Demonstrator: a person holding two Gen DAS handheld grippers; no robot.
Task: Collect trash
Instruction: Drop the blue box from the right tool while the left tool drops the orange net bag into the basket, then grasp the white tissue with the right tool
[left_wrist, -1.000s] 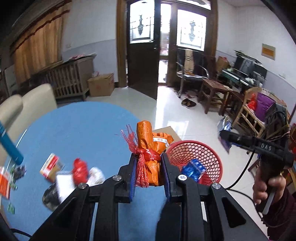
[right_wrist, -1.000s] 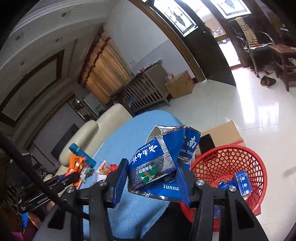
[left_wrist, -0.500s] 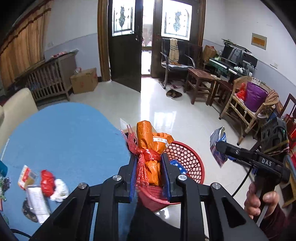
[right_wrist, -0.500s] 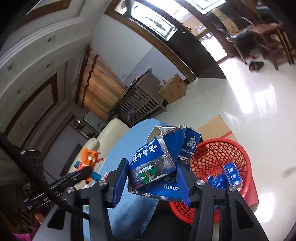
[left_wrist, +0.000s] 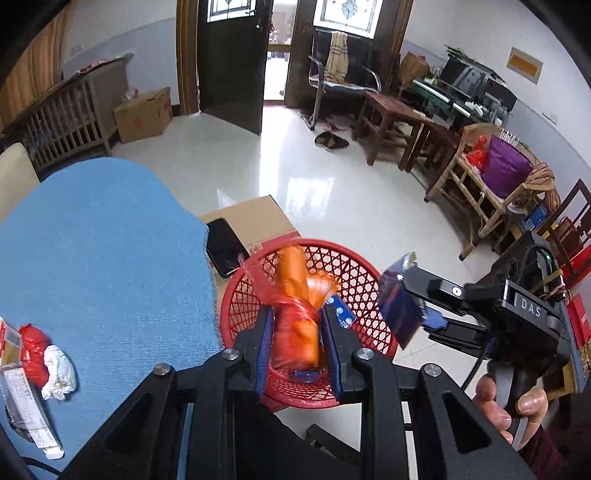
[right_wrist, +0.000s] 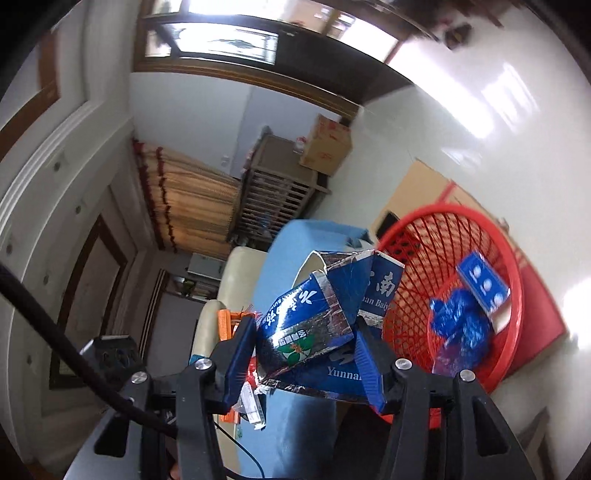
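The red basket on the floor beside the blue table already holds some trash: a small blue box and crumpled blue wrapping lie inside it; that part of the job looks done.

Two more pieces are on the way. The left gripper hangs over the basket with the orange packet (tied round with red netting) between its blue pads; its jaws have just been opening, and the blurred packet seems to be slipping free, though I cannot tell whether the pads still press on it. The right gripper carries the torn blue carton near the basket rim; its jaws have also just been opening, yet the carton sits wedged between them.

Left to do: on the table a red wrapper, a white crumpled tissue and a flat packet lie close together, not yet collected.
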